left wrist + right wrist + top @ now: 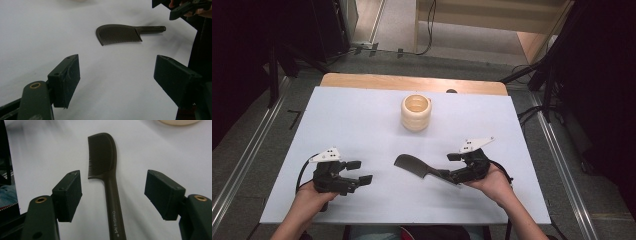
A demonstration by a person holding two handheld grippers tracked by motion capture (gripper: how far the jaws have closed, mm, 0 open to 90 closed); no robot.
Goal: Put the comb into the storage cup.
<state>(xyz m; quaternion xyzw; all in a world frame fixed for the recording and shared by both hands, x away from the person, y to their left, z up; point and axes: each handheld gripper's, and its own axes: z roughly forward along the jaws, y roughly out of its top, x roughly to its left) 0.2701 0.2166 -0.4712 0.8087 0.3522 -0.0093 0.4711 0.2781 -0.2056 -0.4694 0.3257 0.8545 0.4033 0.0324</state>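
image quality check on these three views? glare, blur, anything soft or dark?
High view: white table evenly lit, surroundings nearly black, beige cup a bit soft. Left gripper view: comb sharp enough to show teeth, near pads softer, mild shading. Right gripper view: comb handle lettering readable, bright table washes toward the top, soft shadows beside the handle.

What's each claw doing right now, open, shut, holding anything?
Left claw: open, holding nothing.
Right claw: open, straddling the comb handle, pads not touching it.
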